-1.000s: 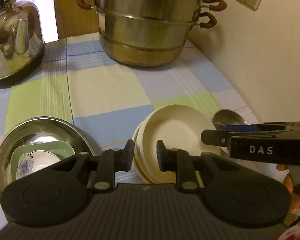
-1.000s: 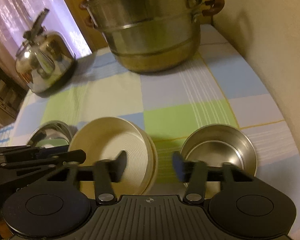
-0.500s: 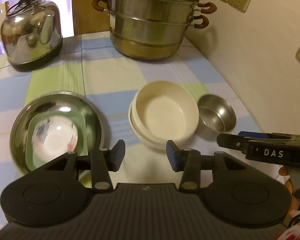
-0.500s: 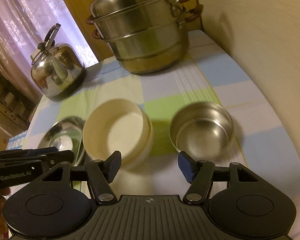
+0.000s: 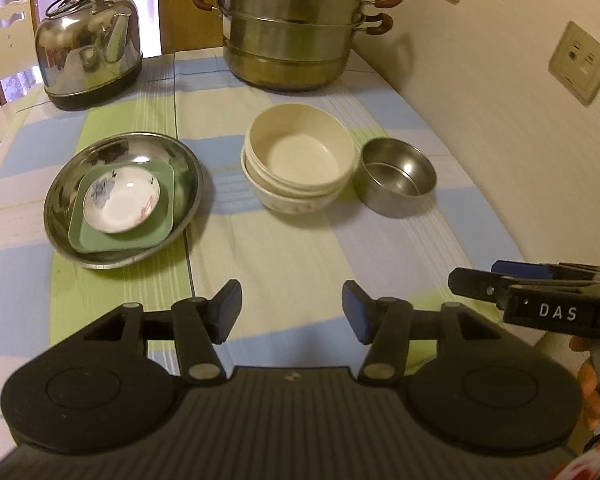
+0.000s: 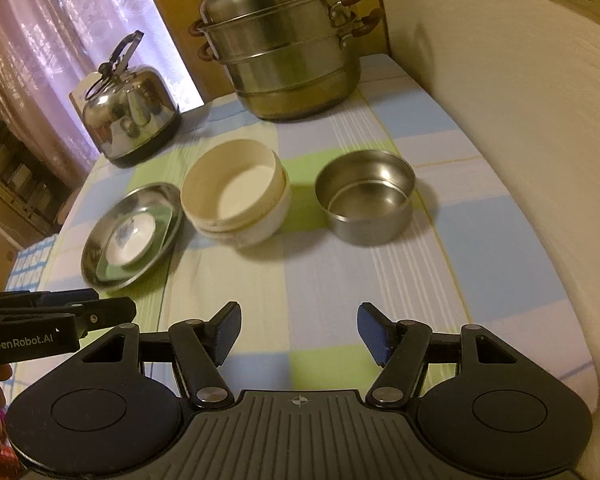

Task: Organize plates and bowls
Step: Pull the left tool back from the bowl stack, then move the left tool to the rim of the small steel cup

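In the left wrist view, the left gripper [image 5: 292,312] is held above the near part of the surface [image 5: 300,248], its fingers [image 5: 228,310] spread wide with nothing between them. The right gripper [image 6: 298,330] is likewise seen with its fingers [image 6: 374,334] spread and empty in its own view; in the left view it [image 5: 476,284] enters at about 3 o'clock.

A stack of cream bowls [image 5: 298,162] is seen at 12 o'clock, well beyond the fingertips. A small steel bowl [image 5: 396,176] stands just beside the stack at about 1 o'clock; whether they touch cannot be told. At 10 o'clock a wide steel dish [image 5: 120,196] is found, with a green square plate [image 5: 156,226] lying in it and a white saucer [image 5: 120,200] resting on that plate.

At the far edge a kettle [image 5: 90,60] is placed at 11 o'clock and a stacked steamer pot [image 5: 294,28] at 12 o'clock.
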